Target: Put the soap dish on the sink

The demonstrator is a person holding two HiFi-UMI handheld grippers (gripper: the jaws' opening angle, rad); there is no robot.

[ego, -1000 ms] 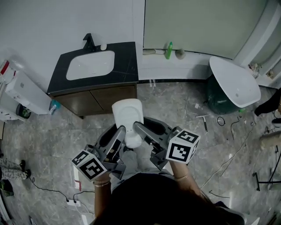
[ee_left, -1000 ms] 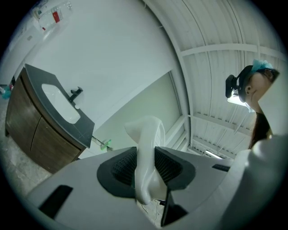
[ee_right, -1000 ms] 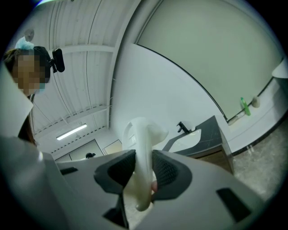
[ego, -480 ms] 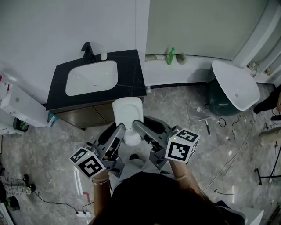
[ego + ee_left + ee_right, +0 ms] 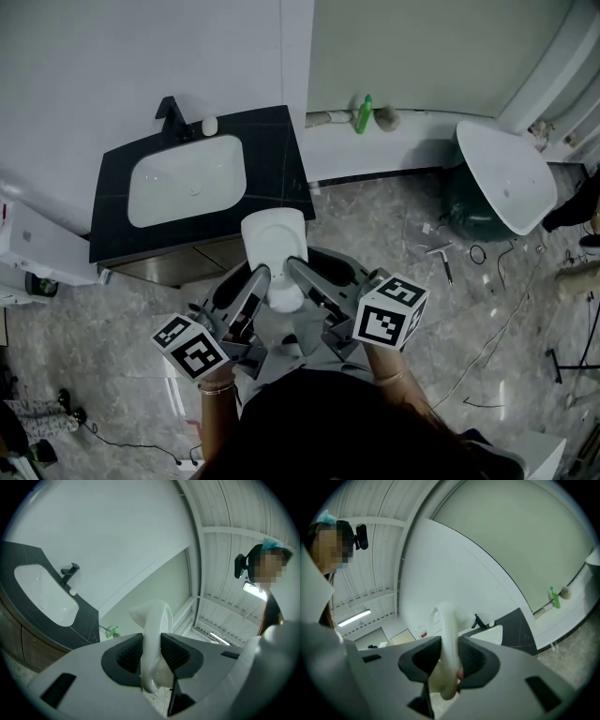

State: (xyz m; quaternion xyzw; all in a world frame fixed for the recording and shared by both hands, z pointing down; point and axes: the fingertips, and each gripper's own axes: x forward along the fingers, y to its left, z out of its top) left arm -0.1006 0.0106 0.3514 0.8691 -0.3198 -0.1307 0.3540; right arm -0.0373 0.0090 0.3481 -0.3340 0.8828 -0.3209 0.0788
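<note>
I hold a white soap dish (image 5: 273,239) level between both grippers, just in front of the vanity. My left gripper (image 5: 262,281) is shut on the dish's near left rim and my right gripper (image 5: 293,273) on its near right rim. In the left gripper view the dish (image 5: 153,625) stands edge-on, pinched between the ribbed pads (image 5: 129,654). The right gripper view shows the same grip on the dish (image 5: 448,634). The white sink basin (image 5: 187,183) sits in a black countertop (image 5: 277,159), ahead and left of the dish, with a black faucet (image 5: 172,113) behind it.
A white freestanding basin (image 5: 506,178) leans on a dark stand at the right. A green bottle (image 5: 363,112) stands on the ledge by the wall. Tools and cables (image 5: 441,255) lie on the marble floor. A white unit (image 5: 37,246) stands left of the vanity.
Both grippers have carried the dish toward the vanity. The countertop now lies closer to the dish and has shifted left and down in the head view. The grip is unchanged.
</note>
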